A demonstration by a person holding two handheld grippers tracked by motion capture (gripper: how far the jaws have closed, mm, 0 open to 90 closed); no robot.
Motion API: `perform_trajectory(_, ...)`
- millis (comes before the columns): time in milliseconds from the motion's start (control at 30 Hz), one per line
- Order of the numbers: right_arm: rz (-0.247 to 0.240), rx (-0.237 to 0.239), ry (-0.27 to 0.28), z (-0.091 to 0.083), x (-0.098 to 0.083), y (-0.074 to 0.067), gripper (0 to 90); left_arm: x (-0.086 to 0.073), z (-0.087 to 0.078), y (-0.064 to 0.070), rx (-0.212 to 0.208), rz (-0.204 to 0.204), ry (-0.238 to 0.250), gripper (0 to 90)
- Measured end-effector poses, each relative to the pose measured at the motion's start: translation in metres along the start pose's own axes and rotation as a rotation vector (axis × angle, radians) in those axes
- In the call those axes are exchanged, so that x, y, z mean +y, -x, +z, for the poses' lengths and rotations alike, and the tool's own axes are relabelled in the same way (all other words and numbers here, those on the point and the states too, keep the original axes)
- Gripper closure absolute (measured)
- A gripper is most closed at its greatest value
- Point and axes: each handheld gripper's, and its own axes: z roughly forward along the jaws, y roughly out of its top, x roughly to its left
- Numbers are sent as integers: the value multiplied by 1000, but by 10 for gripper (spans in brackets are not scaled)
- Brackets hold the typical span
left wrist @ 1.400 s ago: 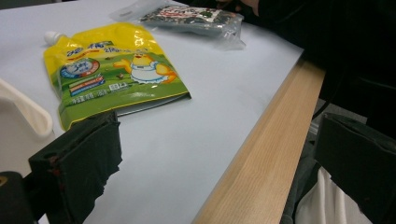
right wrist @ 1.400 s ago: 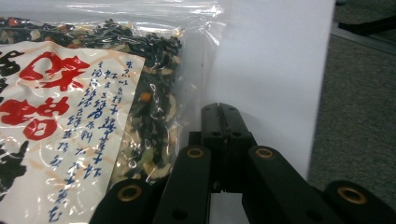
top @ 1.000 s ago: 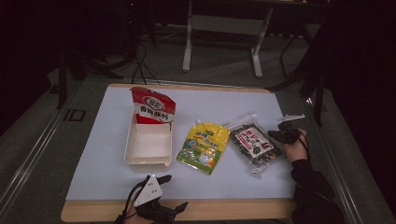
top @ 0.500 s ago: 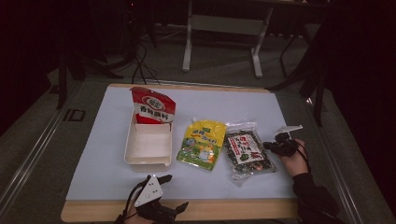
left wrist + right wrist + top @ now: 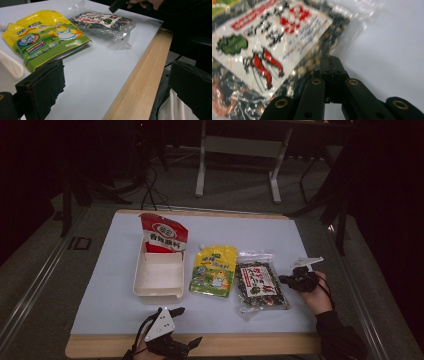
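Note:
A clear bag of dark dried food with a white and red label (image 5: 260,285) (image 5: 105,21) (image 5: 262,50) lies flat on the white mat, just right of a yellow and green spout pouch (image 5: 214,270) (image 5: 47,37). My right gripper (image 5: 286,280) (image 5: 332,63) reaches in from the right, held in a hand. Its jaws are together, shut on the bag's clear right edge. My left gripper (image 5: 185,326) (image 5: 115,95) rests open at the table's near edge with nothing between its jaws.
A white tray (image 5: 150,290) sits left of the yellow pouch, with a red pouch (image 5: 162,234) standing at its far end. The mat (image 5: 110,285) covers a wooden table with a bare front edge (image 5: 240,345) (image 5: 140,82). A metal frame (image 5: 240,150) stands on the floor behind.
My right gripper has moved toward the near edge and a little left, and the dark bag has slid with it, ending close beside the yellow pouch. The left gripper has stayed still.

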Motion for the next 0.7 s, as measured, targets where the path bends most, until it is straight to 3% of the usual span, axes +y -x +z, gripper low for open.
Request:
perform_trajectory(200, -8, -7, 52, -3, 22, 11, 823, 0, 1, 0, 1, 2, -3, 23)
perform_trajectory(333, -6, -13, 56, 4, 36, 20, 775, 0, 0, 0, 3, 4, -2, 23)
perform_trajectory(700, 16, -38, 0, 39, 55, 48, 558, -1, 0, 0, 8, 2, -4, 23)
